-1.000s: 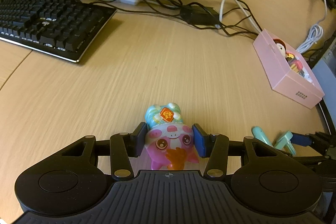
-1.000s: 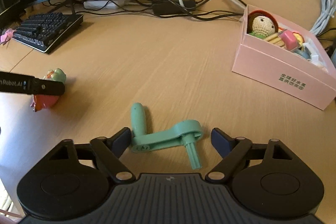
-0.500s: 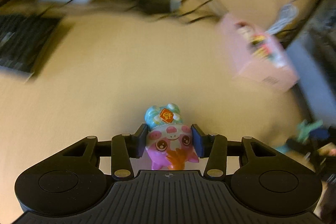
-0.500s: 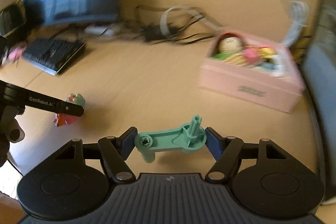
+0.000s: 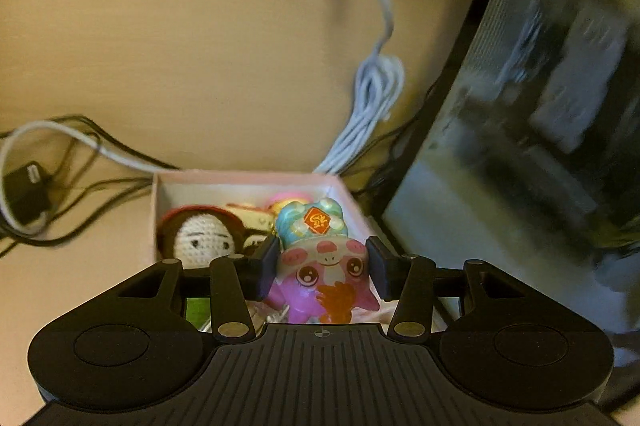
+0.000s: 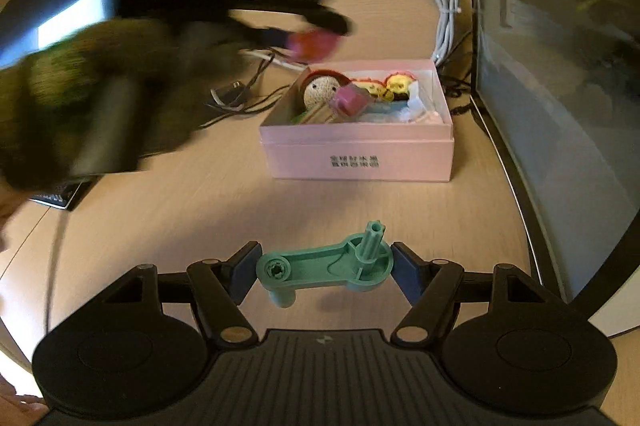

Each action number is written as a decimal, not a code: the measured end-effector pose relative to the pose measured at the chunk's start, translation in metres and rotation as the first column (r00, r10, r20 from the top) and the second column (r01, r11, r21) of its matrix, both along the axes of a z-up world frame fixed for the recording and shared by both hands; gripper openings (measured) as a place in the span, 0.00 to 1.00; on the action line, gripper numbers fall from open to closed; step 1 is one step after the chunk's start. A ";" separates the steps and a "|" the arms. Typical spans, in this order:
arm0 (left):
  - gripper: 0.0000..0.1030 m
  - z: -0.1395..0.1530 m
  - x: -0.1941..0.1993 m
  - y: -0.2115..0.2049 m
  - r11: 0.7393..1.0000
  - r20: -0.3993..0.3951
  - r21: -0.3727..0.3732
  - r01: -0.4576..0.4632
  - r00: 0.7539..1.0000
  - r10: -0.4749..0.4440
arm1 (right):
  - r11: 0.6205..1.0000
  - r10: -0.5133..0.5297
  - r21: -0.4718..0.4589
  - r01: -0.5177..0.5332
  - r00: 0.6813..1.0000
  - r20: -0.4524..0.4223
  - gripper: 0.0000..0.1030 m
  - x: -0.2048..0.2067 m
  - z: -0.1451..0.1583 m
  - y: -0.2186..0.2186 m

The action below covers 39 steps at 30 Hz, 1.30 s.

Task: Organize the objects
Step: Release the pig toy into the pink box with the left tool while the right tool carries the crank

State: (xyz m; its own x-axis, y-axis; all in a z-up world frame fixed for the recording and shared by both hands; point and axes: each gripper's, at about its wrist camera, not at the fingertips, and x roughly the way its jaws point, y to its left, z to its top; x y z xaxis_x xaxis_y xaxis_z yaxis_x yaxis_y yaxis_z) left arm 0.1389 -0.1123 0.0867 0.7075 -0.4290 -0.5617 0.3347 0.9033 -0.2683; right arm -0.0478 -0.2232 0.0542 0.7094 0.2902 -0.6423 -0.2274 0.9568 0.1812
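Note:
My left gripper [image 5: 322, 266] is shut on a pink pig figurine [image 5: 320, 262] with a blue hat and holds it over the open pink box [image 5: 248, 180]. It shows blurred in the right wrist view [image 6: 312, 44], above the box's [image 6: 356, 154] far left corner. My right gripper [image 6: 324, 268] is shut on a green plastic crank [image 6: 324, 266], held above the desk in front of the box. The box holds a crocheted doll [image 6: 320, 90] and several small toys.
A coiled white cable [image 6: 444, 10] and black cables [image 5: 60, 154] lie behind the box. A dark monitor [image 6: 560, 106] stands close on the right. A keyboard corner [image 6: 60, 192] shows at the left. The person's sleeved arm [image 6: 80, 98] crosses the left side.
Both grippers lifted their objects off the desk. The left one carried the pig right to above the pink box. The right one raised the crank and turned toward the box.

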 end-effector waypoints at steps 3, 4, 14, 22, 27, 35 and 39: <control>0.51 -0.027 0.004 -0.020 0.992 0.016 0.128 -0.004 1.000 0.002 | 0.999 0.042 -0.004 -0.042 0.999 -0.025 0.68 0.001 -0.008 -0.001; 0.51 -0.032 0.000 -0.024 0.986 0.050 0.164 0.004 0.999 -0.013 | 0.999 0.053 -0.011 -0.053 0.998 -0.028 0.68 0.001 -0.010 -0.001; 0.53 -0.029 -0.007 0.006 0.989 0.068 0.122 -0.079 0.995 0.071 | 0.996 0.087 -0.013 -0.088 0.995 -0.041 0.68 0.015 -0.017 -0.004; 0.51 -0.013 0.019 0.051 0.989 -0.088 -0.122 -0.088 0.993 0.078 | 0.998 0.059 -0.018 -0.060 0.997 -0.055 0.68 0.014 -0.019 0.003; 0.51 -0.005 0.018 0.038 1.000 -0.052 0.018 -0.007 0.999 0.008 | 0.999 0.027 -0.028 -0.029 0.997 -0.071 0.68 0.015 -0.018 0.008; 0.51 0.011 0.004 0.087 0.966 -0.018 -0.125 -0.225 0.974 0.224 | 0.998 0.002 -0.057 -0.006 0.998 -0.070 0.68 0.011 -0.015 0.012; 0.51 0.008 -0.016 0.114 0.962 -0.061 -0.131 -0.240 0.970 0.234 | 0.998 -0.016 -0.061 0.014 0.999 -0.036 0.68 0.022 -0.006 0.011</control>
